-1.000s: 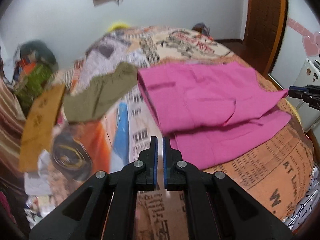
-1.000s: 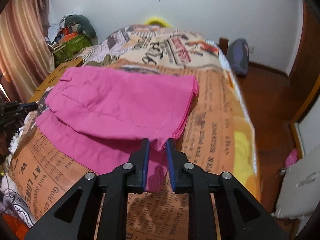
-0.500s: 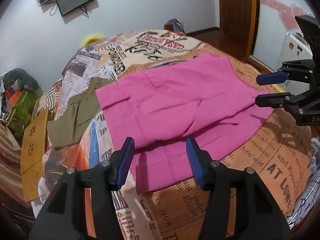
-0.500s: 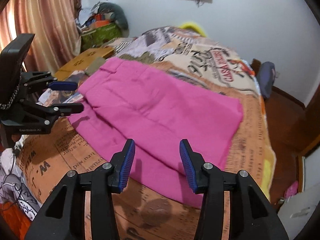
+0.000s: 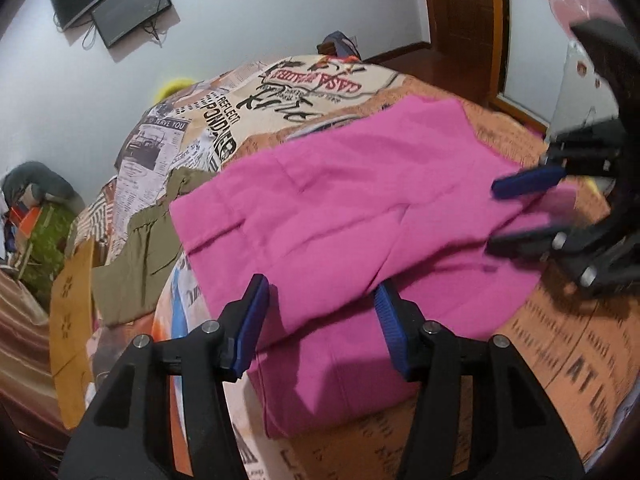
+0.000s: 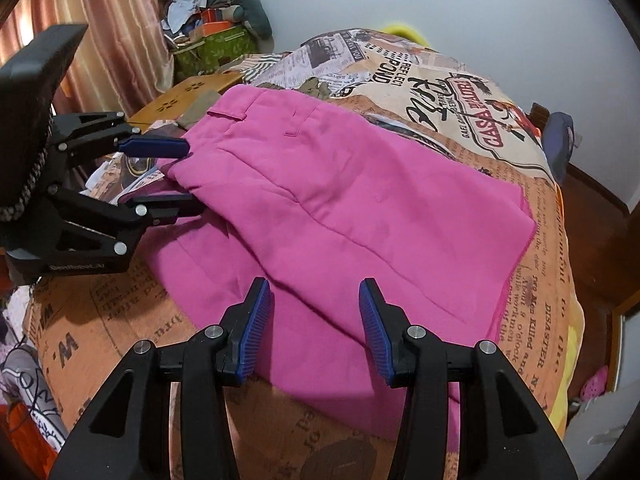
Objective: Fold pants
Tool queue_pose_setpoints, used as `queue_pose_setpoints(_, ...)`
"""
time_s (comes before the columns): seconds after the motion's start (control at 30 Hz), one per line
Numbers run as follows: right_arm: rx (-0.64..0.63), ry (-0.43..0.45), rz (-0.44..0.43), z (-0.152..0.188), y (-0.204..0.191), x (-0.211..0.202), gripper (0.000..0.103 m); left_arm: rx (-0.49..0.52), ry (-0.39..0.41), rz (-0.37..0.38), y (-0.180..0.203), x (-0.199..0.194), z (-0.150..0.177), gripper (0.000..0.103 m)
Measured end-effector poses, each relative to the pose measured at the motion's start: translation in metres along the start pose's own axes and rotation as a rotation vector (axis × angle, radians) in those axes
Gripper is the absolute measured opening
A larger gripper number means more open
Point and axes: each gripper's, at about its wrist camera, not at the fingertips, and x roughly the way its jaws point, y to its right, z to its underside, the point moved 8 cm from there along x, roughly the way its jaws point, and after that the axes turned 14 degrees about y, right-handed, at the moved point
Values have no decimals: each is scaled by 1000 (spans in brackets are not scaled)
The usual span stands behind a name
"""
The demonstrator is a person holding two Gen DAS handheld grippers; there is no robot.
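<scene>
Pink pants (image 5: pixel 360 216) folded on the newspaper-print bed (image 5: pixel 560 344), left hand-held gripper (image 5: pixel 320 320) spread wide over their near edge, gripping nothing, right hand-held gripper (image 6: pixel 316 316) likewise wide, empty, olive garment (image 5: pixel 136 240) at left

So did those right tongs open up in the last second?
Yes. The right tongs, pinching the pink pants a second ago, now gape open above them and sit nearer the waistband end, toward the left tongs.

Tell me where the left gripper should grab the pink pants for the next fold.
Probably the near corner of the pink pants, approached from the bed's near edge. The left gripper is open and hangs right over it, and the layers there lie flat.
</scene>
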Motion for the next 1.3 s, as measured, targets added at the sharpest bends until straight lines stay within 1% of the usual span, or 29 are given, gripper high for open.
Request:
queue_pose_setpoints(0.1, -4, 4, -9, -1, -3, 4, 43, -63, 19, 29, -7, -1, -11, 54)
queue_pose_setpoints(0.13, -8, 9, -12, -1, -4, 4, 43, -71, 21, 32, -8, -1, -13, 54)
queue_pose_setpoints(0.2, -11, 13, -16, -3, -4, 6, 43, -79, 20, 43, -9, 0, -17, 54)
queue_pose_setpoints(0.3, 7, 25, -13, -6, 0, 8, 42, -61, 12, 46, -6, 1, -16, 54)
queue_pose_setpoints(0.33, 13, 38, -5, -7, 2, 6, 34, -52, 9, 49, -3, 0, -14, 54)
queue_pose_setpoints(0.37, 22, 46, -4, -8, 4, 5, 22, -47, 6, 52, -2, 1, -13, 54)
queue_pose_setpoints(0.43, 43, 67, 0, -11, 8, 3, 11, -34, -5, 61, 4, 2, -7, 54)
queue_pose_setpoints(0.53, 66, 103, 5, -17, 13, -3, 9, -21, -28, 65, 10, 7, 0, 54)
queue_pose_setpoints(0.73, 60, 121, 6, -21, 12, -7, 8, 51, -22, -8, 11, 17, -2, 54)
queue_pose_setpoints(0.77, 61, 123, 7, -22, 12, -8, 7, 54, -18, -11, 11, 17, -3, 50)
queue_pose_setpoints(0.8, 62, 125, 7, -22, 13, -9, 7, 57, -13, -12, 11, 17, -5, 38)
queue_pose_setpoints(0.83, 63, 128, 7, -22, 13, -10, 7, 58, -11, -5, 12, 16, -6, 31)
queue_pose_setpoints(0.87, 64, 129, 3, -22, 14, -11, 7, 61, -9, -4, 13, 14, -7, 20)
queue_pose_setpoints(0.9, 64, 130, -2, -23, 12, -13, 7, 66, -3, -9, 14, 12, -8, 18)
queue_pose_setpoints(0.97, 48, 138, 4, -24, 11, -18, 7, 66, 5, 1, 16, 5, -11, 15)
queue_pose_setpoints(1.03, 46, 143, 2, -24, 10, -23, 7, 50, 14, 19, 17, -3, -13, 14)
queue_pose_setpoints(1.17, 37, 150, -1, -23, 6, -34, 7, 54, 36, 35, 25, -18, -15, 13)
queue_pose_setpoints(1.3, 23, 131, -7, -13, 0, -40, 7, 64, 29, 39, 33, -25, -7, 13)
